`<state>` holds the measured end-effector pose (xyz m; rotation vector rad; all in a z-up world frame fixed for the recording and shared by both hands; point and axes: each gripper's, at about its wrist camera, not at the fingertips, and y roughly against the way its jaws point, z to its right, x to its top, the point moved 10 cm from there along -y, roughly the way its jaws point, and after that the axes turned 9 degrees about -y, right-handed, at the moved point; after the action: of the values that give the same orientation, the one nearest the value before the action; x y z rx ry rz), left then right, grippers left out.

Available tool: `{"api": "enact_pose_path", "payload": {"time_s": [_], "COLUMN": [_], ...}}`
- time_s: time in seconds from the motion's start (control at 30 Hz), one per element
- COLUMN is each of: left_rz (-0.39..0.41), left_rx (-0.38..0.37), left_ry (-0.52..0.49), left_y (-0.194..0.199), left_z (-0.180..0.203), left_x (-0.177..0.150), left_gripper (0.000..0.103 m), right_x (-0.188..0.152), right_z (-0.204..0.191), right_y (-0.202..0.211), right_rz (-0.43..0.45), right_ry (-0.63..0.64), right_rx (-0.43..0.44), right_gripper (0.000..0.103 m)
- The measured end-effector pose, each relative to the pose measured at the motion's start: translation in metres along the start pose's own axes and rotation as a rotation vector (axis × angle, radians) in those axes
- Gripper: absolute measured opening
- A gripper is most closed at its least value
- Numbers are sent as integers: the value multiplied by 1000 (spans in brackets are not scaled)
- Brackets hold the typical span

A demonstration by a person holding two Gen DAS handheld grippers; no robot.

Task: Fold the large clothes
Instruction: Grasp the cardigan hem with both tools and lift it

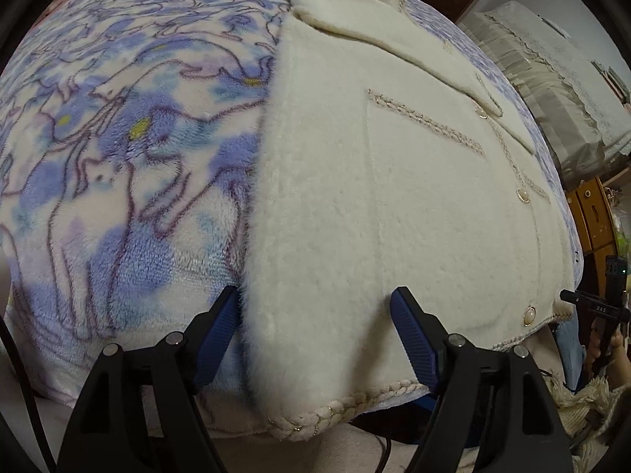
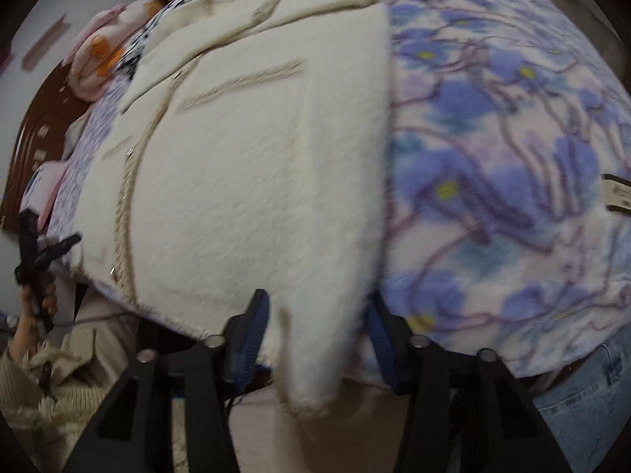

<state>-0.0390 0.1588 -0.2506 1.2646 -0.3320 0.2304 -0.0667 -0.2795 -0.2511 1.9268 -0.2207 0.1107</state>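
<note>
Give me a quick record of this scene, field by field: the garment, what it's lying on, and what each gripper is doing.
garment: cream fleece jacket, front up, sides folded in, braid trim, pearl buttons
surface: blue floral blanket on a bed
left gripper: open, straddling the jacket's near hem corner
right gripper: open, the jacket's other near corner between its fingers
sharpness: right wrist view blurred

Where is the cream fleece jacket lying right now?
The cream fleece jacket lies flat on the blue floral fleece blanket covering the bed, its braided hem at the near edge between the fingers of the open left claw and right claw.
</note>
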Motion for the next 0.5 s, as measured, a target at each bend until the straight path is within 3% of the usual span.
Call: {"api": "enact_pose_path", "payload": {"time_s": [0.13, 0.3, 0.4, 0.5], "left_rz": [9, 7, -2, -4], "left_rx": [-27, -51, -64, -43], "left_ry": [3, -6, -16, -25], "left_y": [-5, -8, -8, -7], "left_z": [0, 0, 7, 13], "left_x": [0, 1, 1, 3], "left_gripper": [77, 74, 33, 23], "right_x": [-11, -14, -10, -11], "right_z": [-6, -6, -4, -6], "right_y": [-18, -24, -20, -15], "right_rz": [-38, -48, -31, -11], "right_ry": [0, -53, -72, -66], "right_rx": [6, 56, 66, 61], "right_gripper": [41, 25, 18, 14]}}
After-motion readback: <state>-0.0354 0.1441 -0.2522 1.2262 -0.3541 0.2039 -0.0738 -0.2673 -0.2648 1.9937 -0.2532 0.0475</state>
